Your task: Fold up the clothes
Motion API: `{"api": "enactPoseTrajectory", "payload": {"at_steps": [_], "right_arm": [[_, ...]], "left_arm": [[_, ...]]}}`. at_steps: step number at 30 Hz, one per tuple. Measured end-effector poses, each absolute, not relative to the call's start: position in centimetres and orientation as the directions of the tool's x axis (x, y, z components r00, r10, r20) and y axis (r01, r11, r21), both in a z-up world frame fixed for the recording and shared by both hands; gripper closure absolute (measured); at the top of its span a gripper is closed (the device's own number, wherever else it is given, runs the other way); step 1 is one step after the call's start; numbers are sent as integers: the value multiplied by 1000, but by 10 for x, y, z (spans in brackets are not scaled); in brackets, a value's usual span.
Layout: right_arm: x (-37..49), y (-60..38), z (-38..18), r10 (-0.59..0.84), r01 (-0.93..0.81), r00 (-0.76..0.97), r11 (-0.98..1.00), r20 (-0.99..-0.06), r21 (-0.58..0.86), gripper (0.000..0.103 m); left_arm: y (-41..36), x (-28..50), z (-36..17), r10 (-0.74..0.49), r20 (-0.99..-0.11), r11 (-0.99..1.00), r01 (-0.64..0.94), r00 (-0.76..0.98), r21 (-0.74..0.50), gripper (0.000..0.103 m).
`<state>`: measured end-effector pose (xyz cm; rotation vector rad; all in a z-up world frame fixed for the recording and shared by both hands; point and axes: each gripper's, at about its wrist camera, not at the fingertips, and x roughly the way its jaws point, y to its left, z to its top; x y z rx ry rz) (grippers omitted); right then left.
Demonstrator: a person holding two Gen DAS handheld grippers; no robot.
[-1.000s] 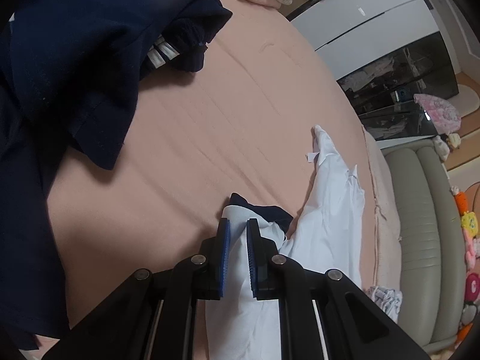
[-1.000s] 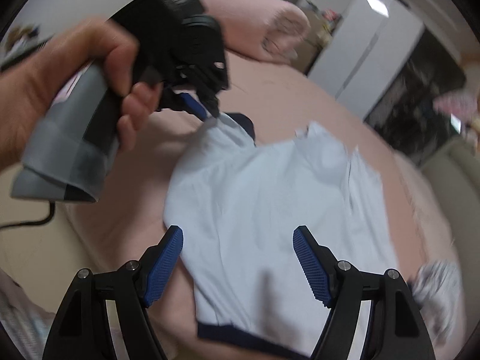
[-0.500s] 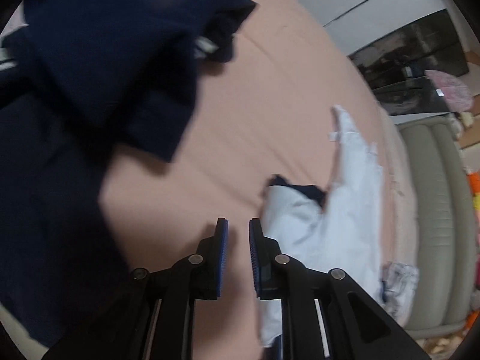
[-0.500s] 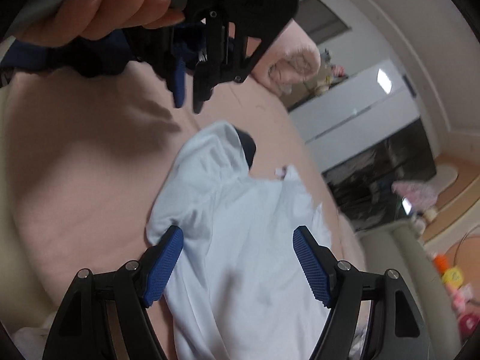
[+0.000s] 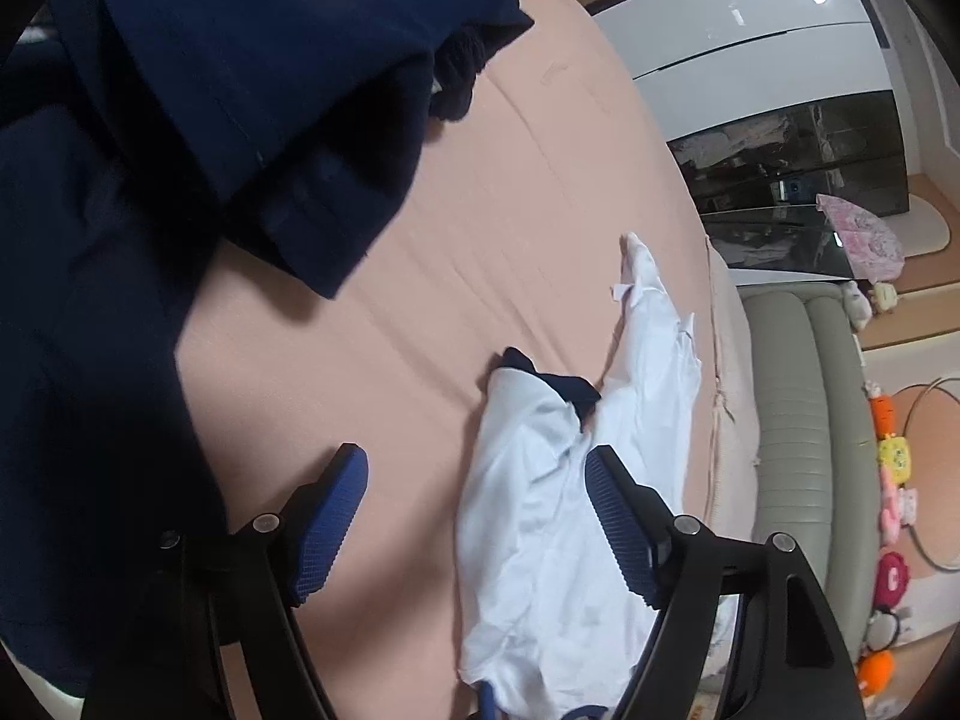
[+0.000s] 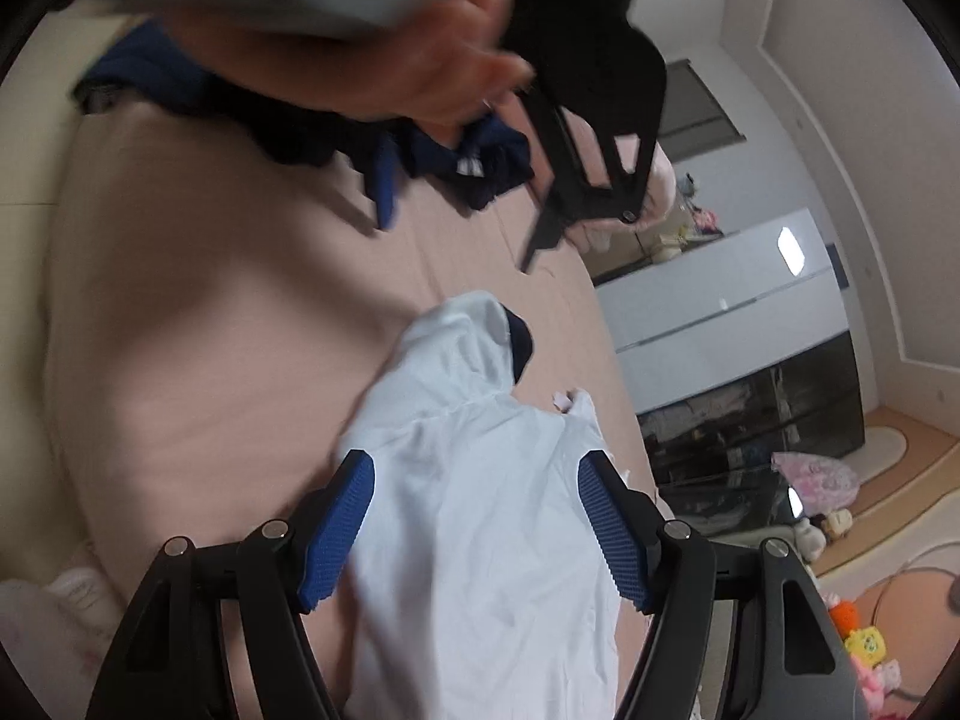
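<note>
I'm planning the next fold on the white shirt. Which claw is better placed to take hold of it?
Right. The right claw hangs open directly over the white shirt. The left claw, just opened and holding nothing, sits off the shirt's edge, mostly over the pink bed cover.

White shirt (image 5: pixel 558 546), navy trim; navy garment (image 5: pixel 240 90); pink bedsheet (image 5: pixel 510 192).

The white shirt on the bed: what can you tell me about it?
The white shirt looks like thin, soft fabric with dark navy trim at a sleeve end. It lies rumpled and partly folded on the pink bedsheet, one sleeve doubled over. Neither gripper touches it; only the sheet does.
</note>
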<state>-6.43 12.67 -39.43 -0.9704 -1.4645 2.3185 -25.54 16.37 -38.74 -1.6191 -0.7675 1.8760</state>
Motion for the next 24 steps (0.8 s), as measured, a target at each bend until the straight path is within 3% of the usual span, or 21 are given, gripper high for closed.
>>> {"api": "enactPoseTrajectory", "payload": {"at_steps": [4, 8, 15, 19, 24], "right_arm": [[-52, 120, -410, 504, 188, -778, -385, -376, -904, 33], [-47, 123, -404, 519, 193, -753, -414, -405, -890, 33], [-58, 135, -403, 519, 251, -692, -478, -502, -841, 32], [-66, 137, -411, 531, 247, -687, -471, -496, -847, 32], [-83, 147, -403, 545, 183, -674, -532, -499, -827, 18]], "left_arm": [[176, -260, -402, 777, -629, -629, -12, -30, -777, 29], [184, -262, -411, 803, -596, -596, 27, 16, -802, 29], [191, -260, -408, 765, -642, -642, -11, 49, -766, 29], [190, -262, -411, 757, -651, -651, -19, 48, -759, 28], [188, -270, -414, 782, -624, -624, 7, 17, -782, 28]]}}
